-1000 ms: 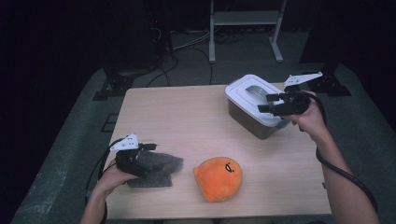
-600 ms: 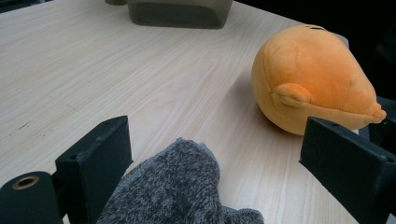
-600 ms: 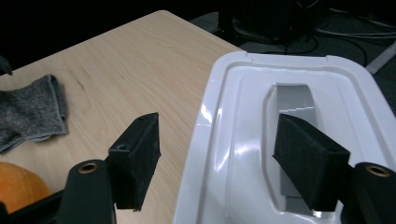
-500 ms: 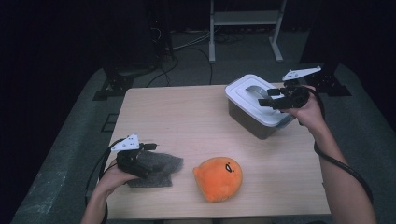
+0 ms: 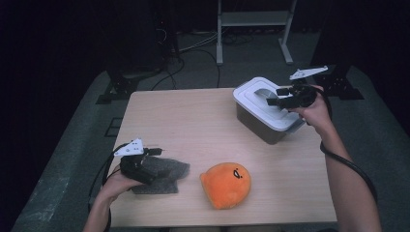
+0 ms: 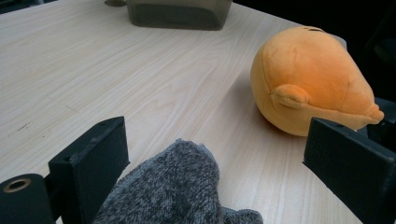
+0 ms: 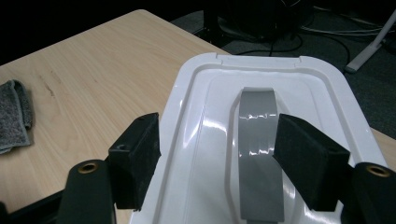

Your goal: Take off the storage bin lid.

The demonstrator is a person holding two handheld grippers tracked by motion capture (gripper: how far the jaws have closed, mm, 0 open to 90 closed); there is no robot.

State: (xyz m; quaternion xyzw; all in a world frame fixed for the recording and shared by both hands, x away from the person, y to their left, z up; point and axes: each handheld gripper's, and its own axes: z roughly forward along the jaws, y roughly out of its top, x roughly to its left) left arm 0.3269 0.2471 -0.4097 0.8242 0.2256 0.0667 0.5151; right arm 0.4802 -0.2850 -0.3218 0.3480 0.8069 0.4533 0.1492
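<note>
A grey knitted cloth [image 5: 164, 173] lies near the table's front left. My left gripper [image 5: 155, 153] rests over it, jaws wide apart. In the left gripper view the left gripper [image 6: 215, 135] stands open with the cloth [image 6: 173, 191] bunched between its jaws, not pinched. An orange plush toy [image 5: 226, 184] sits to the right of the cloth, and the plush toy [image 6: 308, 88] fills the upper right of that view. My right gripper [image 5: 274, 96] hovers open over the white lid [image 5: 278, 120] of a grey box at the back right. The right gripper [image 7: 217, 126] has the lid's grey handle [image 7: 259, 140] between its jaws.
The wooden table [image 5: 193, 121] has bare room across its middle and back left. The box's dark wall [image 5: 258, 126] stands near the right edge. Beyond the table lie dark floor, cables and a metal stand [image 5: 254, 19].
My right gripper has shifted a little toward the back over the box lid, jaws still apart. The left gripper, cloth and plush toy have stayed put.
</note>
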